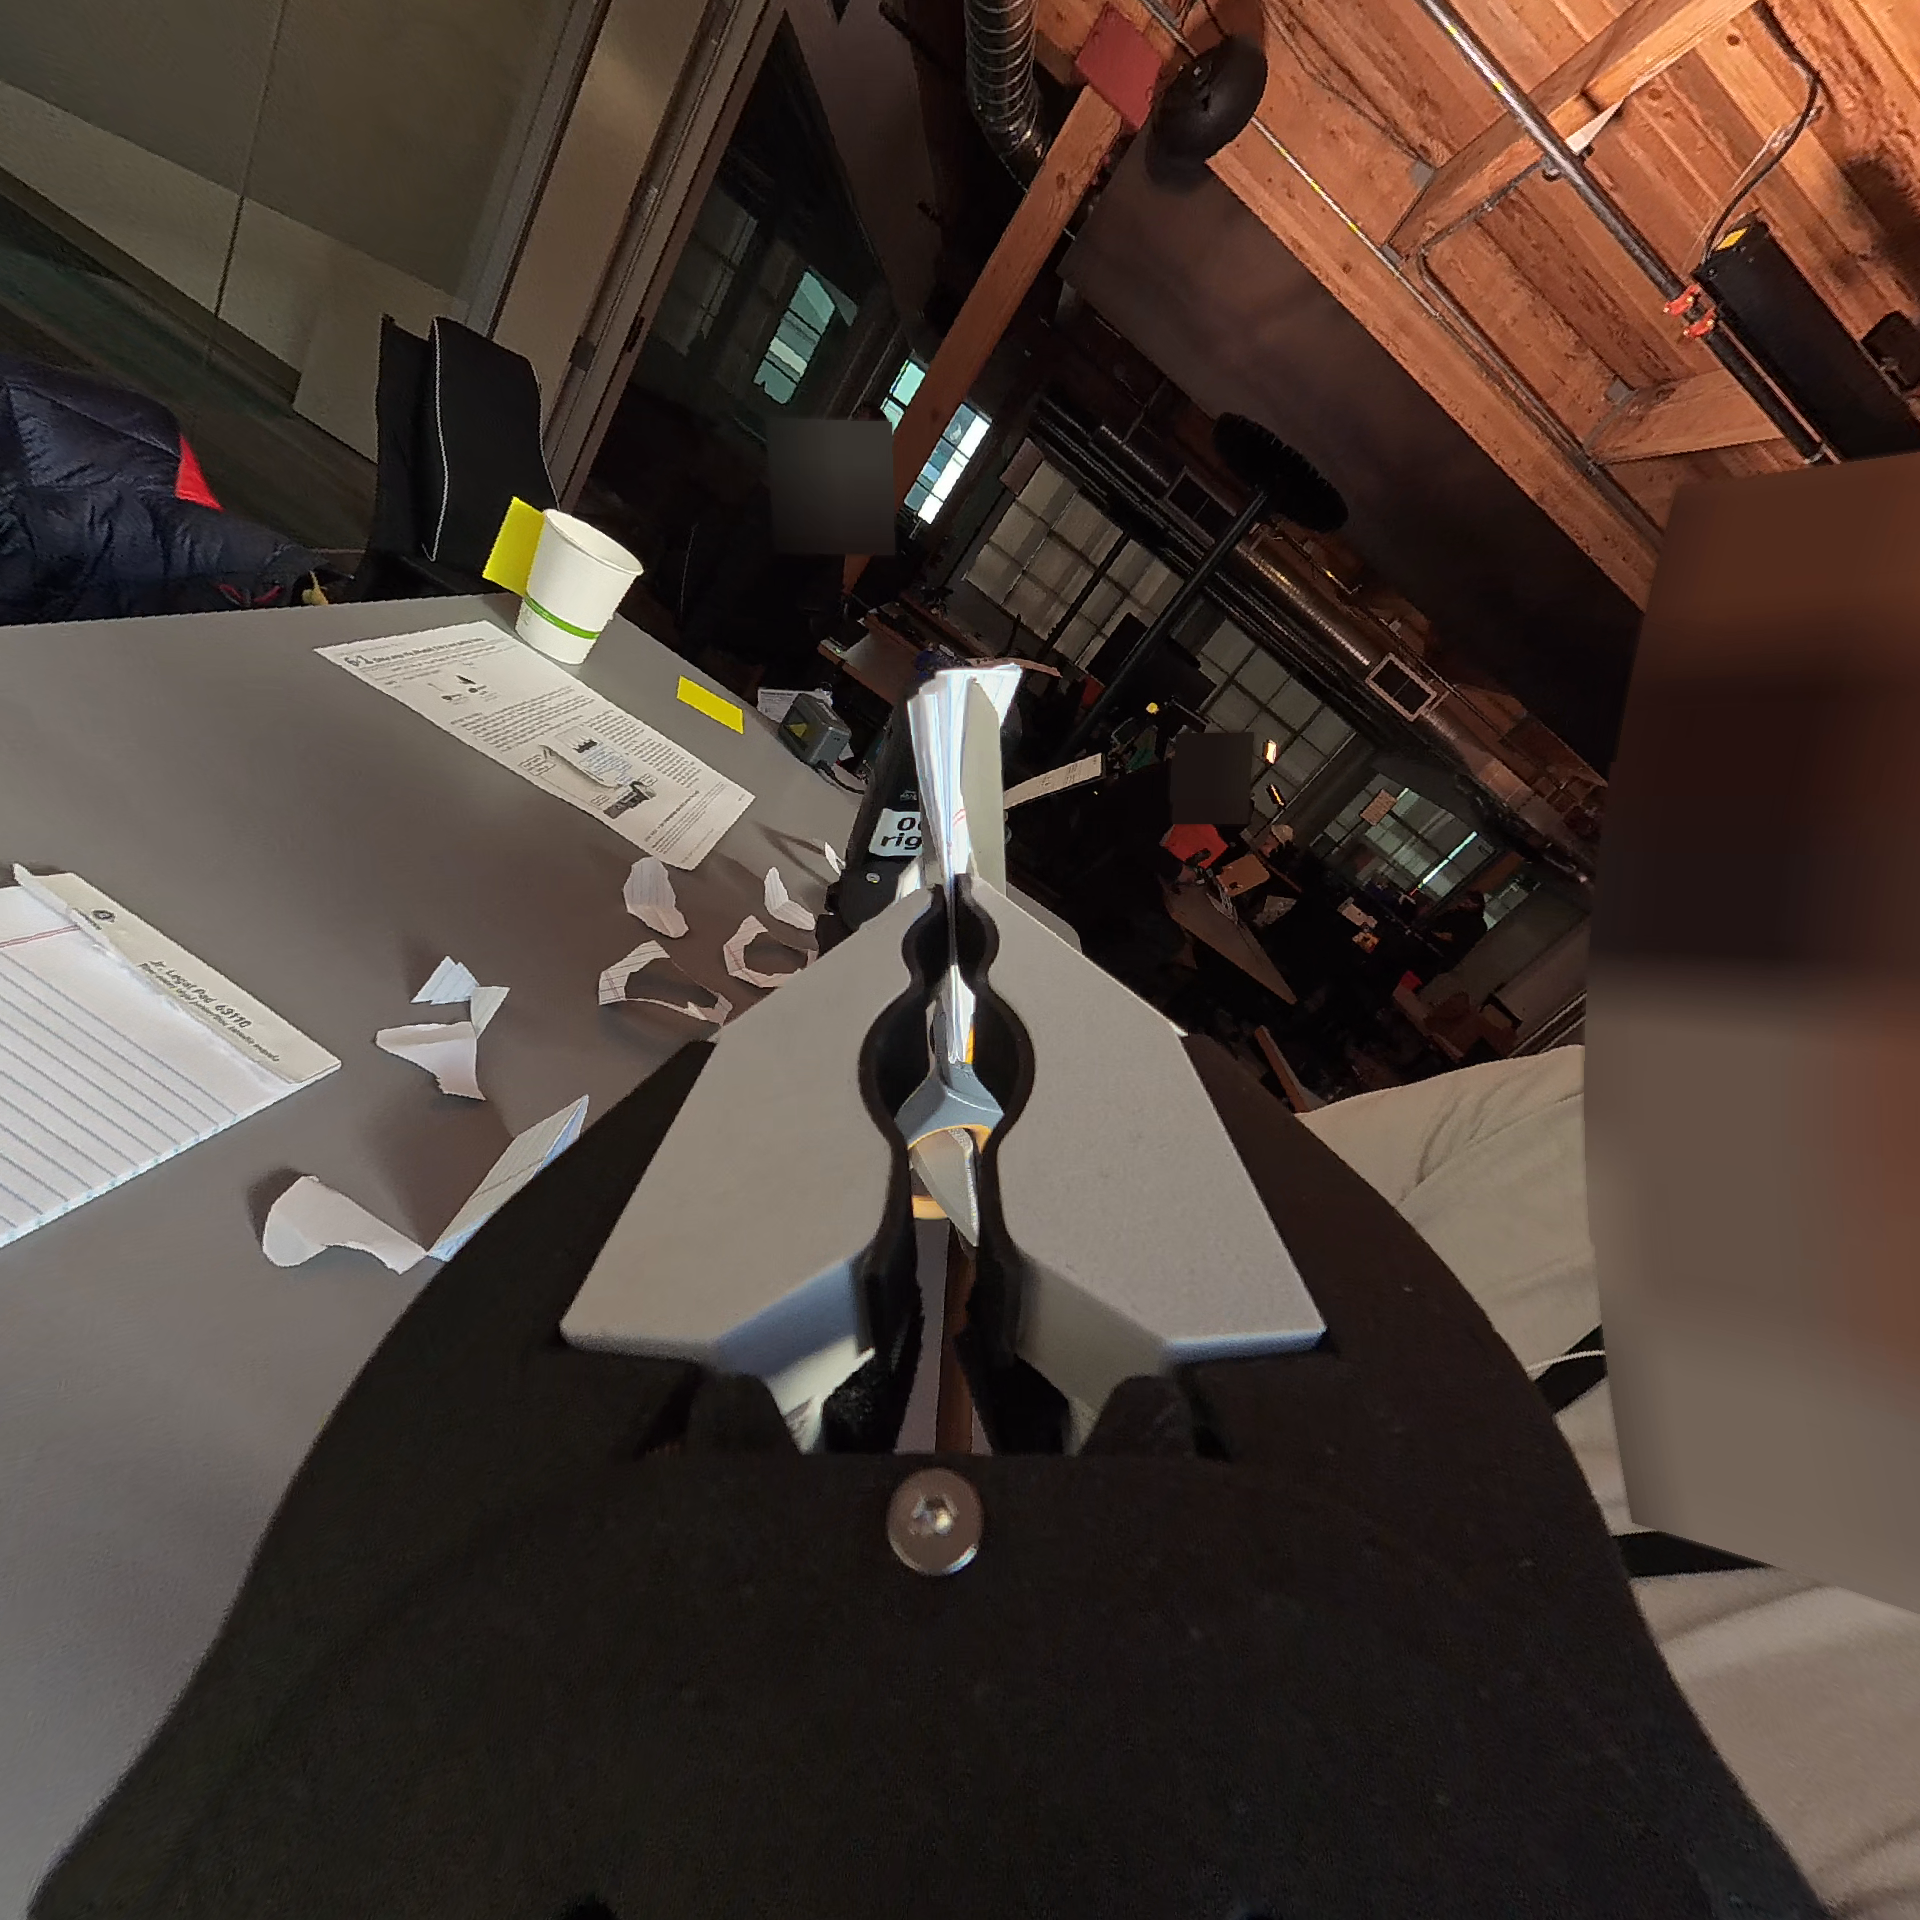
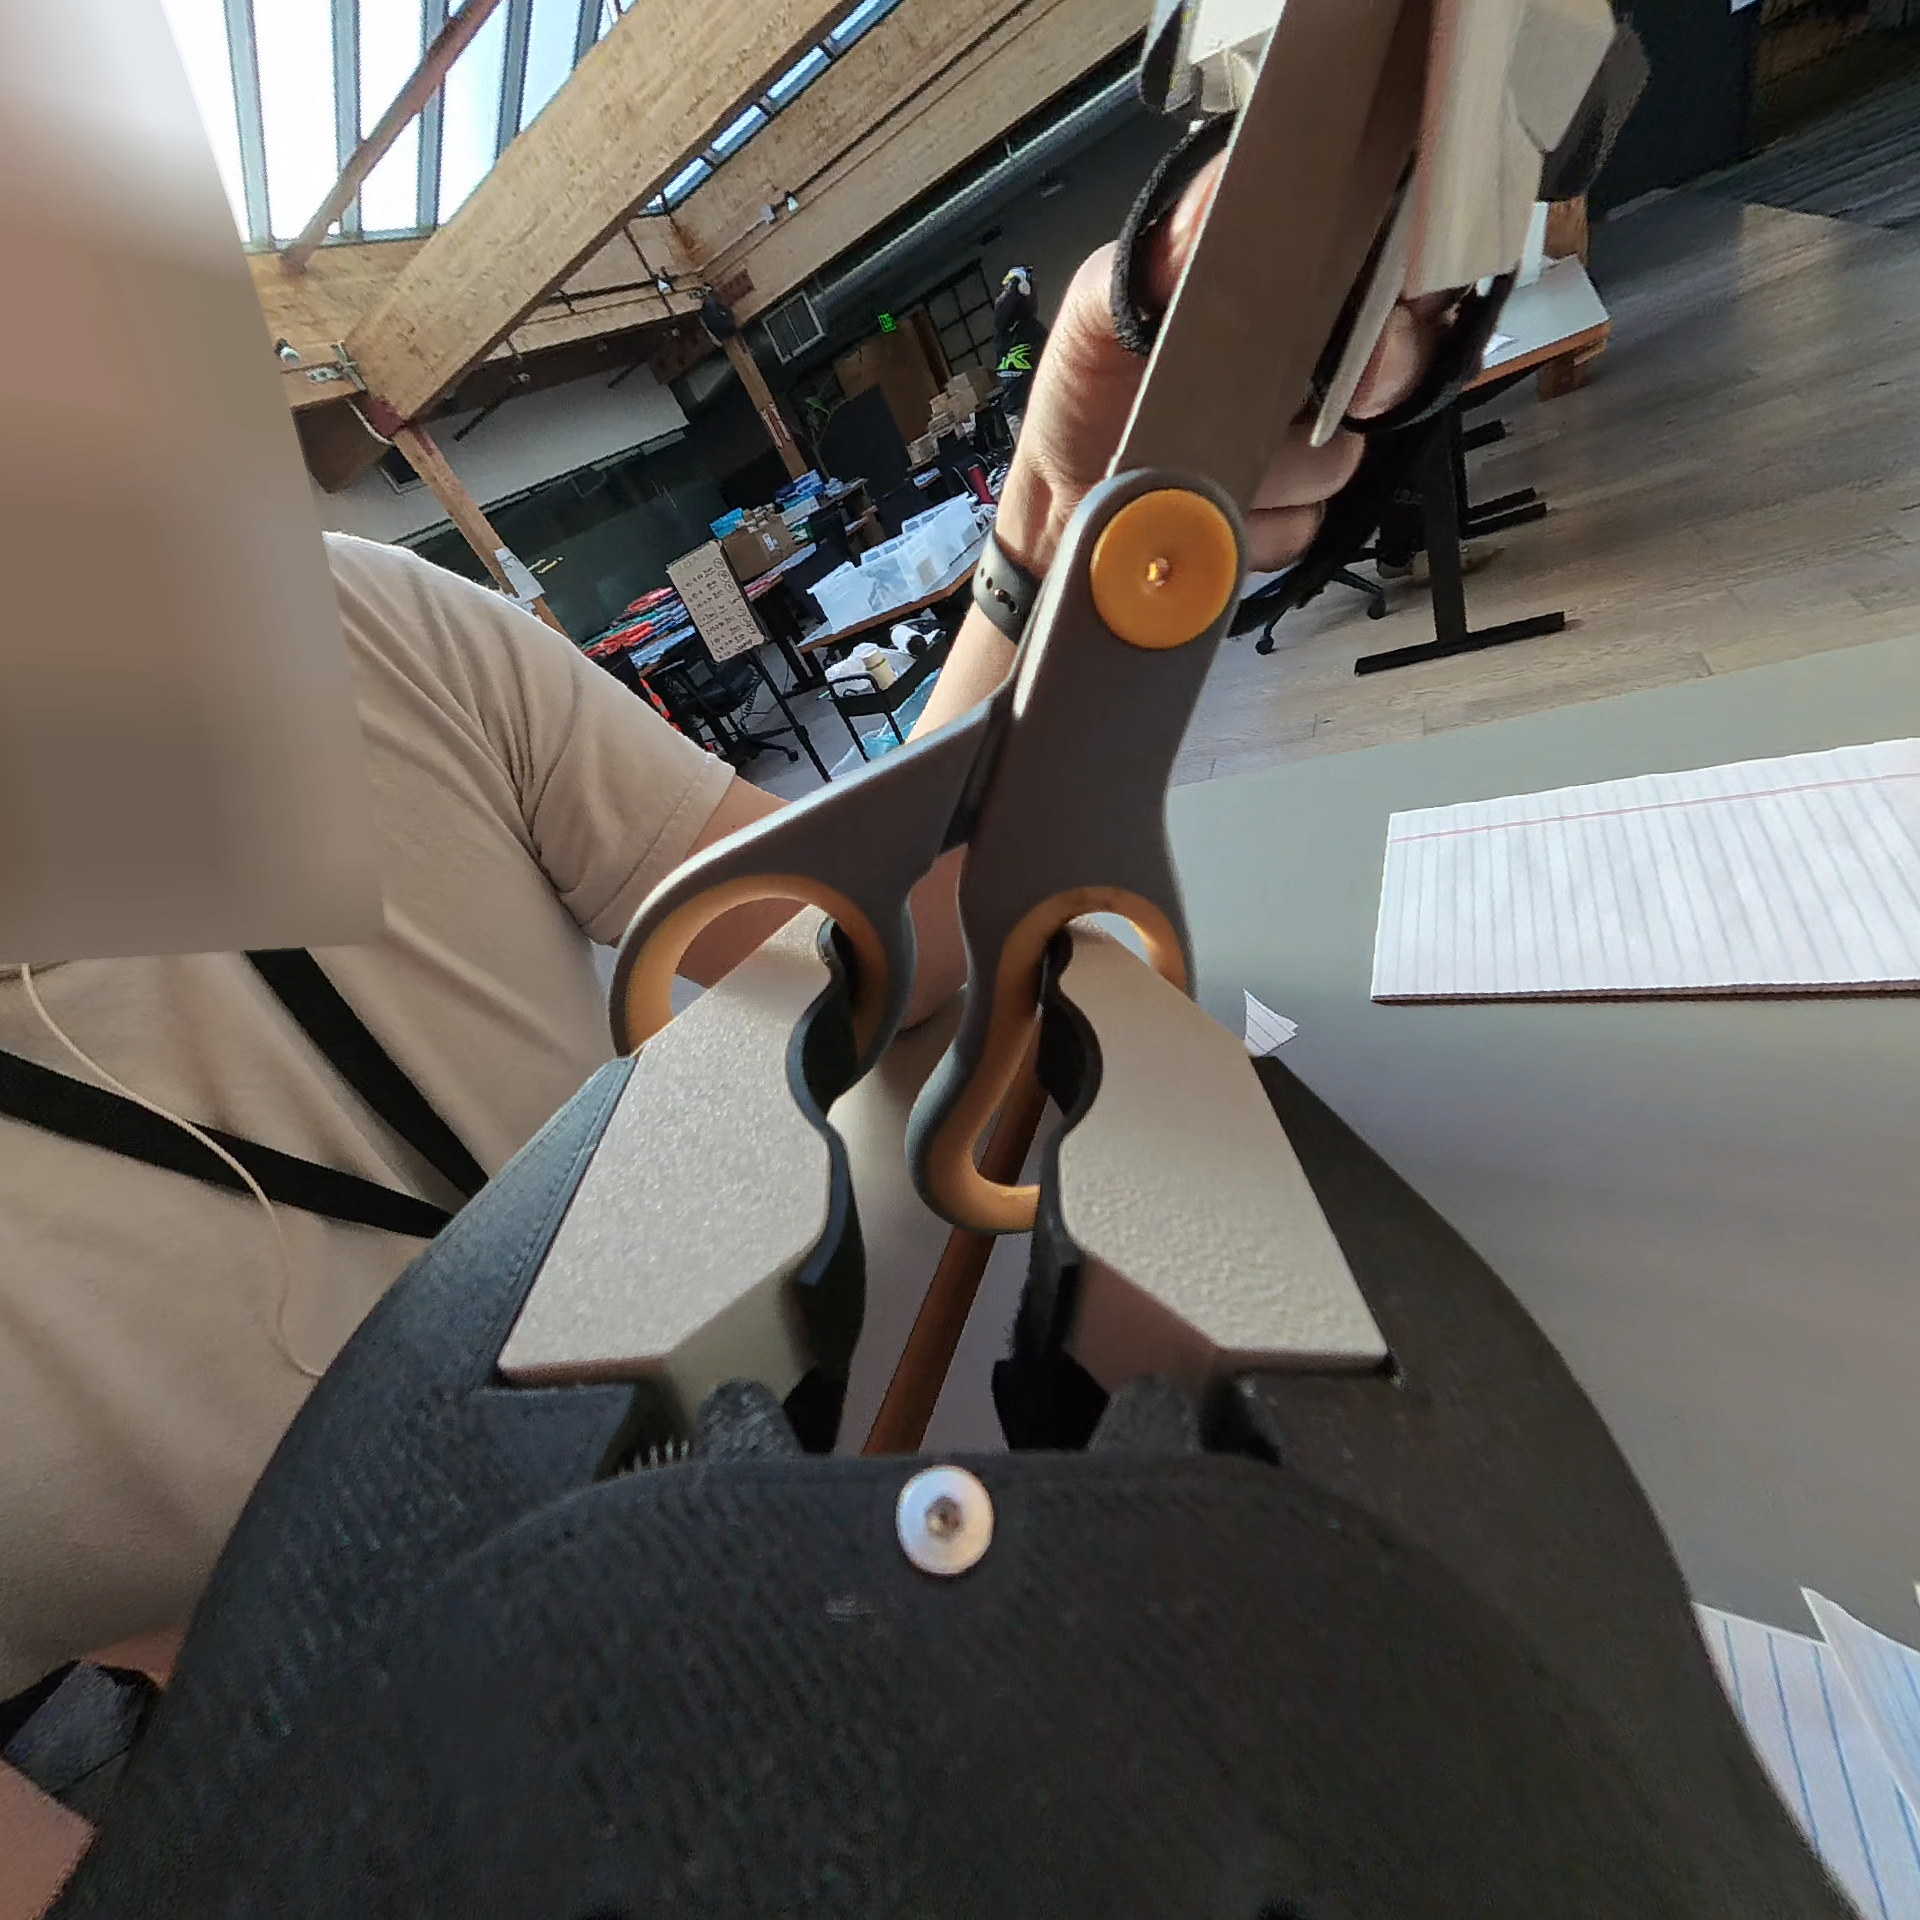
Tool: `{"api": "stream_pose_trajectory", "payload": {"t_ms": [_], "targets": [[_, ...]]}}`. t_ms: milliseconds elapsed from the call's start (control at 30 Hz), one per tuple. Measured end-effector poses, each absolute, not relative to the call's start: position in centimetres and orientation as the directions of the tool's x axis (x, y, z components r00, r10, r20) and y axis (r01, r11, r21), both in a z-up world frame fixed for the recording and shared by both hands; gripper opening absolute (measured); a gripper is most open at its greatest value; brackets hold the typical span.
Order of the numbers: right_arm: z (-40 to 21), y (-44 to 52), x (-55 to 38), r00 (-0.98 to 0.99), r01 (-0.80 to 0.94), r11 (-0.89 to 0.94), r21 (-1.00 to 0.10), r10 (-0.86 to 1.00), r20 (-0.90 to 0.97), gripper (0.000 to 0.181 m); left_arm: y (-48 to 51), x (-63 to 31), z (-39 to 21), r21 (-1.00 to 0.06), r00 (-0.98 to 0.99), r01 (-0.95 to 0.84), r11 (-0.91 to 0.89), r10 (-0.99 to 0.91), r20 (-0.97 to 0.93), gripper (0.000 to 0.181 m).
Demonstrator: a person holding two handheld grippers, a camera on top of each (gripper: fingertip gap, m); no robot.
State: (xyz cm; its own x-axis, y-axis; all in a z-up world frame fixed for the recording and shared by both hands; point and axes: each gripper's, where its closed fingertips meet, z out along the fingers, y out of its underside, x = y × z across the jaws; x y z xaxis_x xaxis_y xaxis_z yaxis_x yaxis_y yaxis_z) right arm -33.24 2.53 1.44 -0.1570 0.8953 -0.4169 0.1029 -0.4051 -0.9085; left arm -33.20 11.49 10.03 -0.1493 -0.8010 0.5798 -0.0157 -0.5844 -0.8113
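My left gripper (image 1: pixel 951 894) is shut on a folded piece of white lined paper (image 1: pixel 971 727), which I see edge-on and held up off the grey table (image 1: pixel 208 790). A shiny scissor blade (image 1: pixel 951 966) runs along the paper between my fingers. My right gripper (image 2: pixel 961 956) holds grey and orange scissors (image 2: pixel 1164 566), with one fingertip through each handle loop. The blades (image 2: pixel 1268 260) point up and away, and look closed where they meet the paper (image 2: pixel 1465 135). The paper there is held by the left gripper (image 2: pixel 1584 125) and a hand (image 2: pixel 1081 395).
Several cut paper scraps (image 1: pixel 447 1029) lie on the table beside a lined pad (image 1: pixel 104 1060), which also shows in the right wrist view (image 2: pixel 1662 883). A printed sheet (image 1: pixel 540 727), a white paper cup (image 1: pixel 571 587) and a yellow note (image 1: pixel 710 704) lie farther back. A person in a beige shirt (image 2: pixel 468 779) is close behind. The tips of one gripper are about 12 centimetres away from the tips of the other.
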Motion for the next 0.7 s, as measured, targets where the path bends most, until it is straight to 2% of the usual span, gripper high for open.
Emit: {"api": "stream_pose_trajectory", "payload": {"t_ms": [200, 300, 700], "targets": [[1.7, 0.7, -32.6, -0.254, 0.138, -0.39, -0.91, 0.874, -0.414, 0.029, 9.8, -33.1, 10.4, -0.856, -0.216, -0.055, -0.515, -0.831, 0.514, 0.0], [0.5, 0.8, -32.0, -0.196, 0.209, -0.325, -0.923, 0.91, -0.365, 0.028, 9.0, -32.9, 10.1, -0.857, -0.24, -0.094, -0.507, -0.824, 0.514, 0.0], [-1.1, 1.0, -30.4, -0.135, 0.297, -0.323, -0.899, 0.917, -0.374, 0.027, 8.5, -33.1, 8.7, -0.877, -0.189, -0.179, -0.446, -0.859, 0.475, 0.0]]}}
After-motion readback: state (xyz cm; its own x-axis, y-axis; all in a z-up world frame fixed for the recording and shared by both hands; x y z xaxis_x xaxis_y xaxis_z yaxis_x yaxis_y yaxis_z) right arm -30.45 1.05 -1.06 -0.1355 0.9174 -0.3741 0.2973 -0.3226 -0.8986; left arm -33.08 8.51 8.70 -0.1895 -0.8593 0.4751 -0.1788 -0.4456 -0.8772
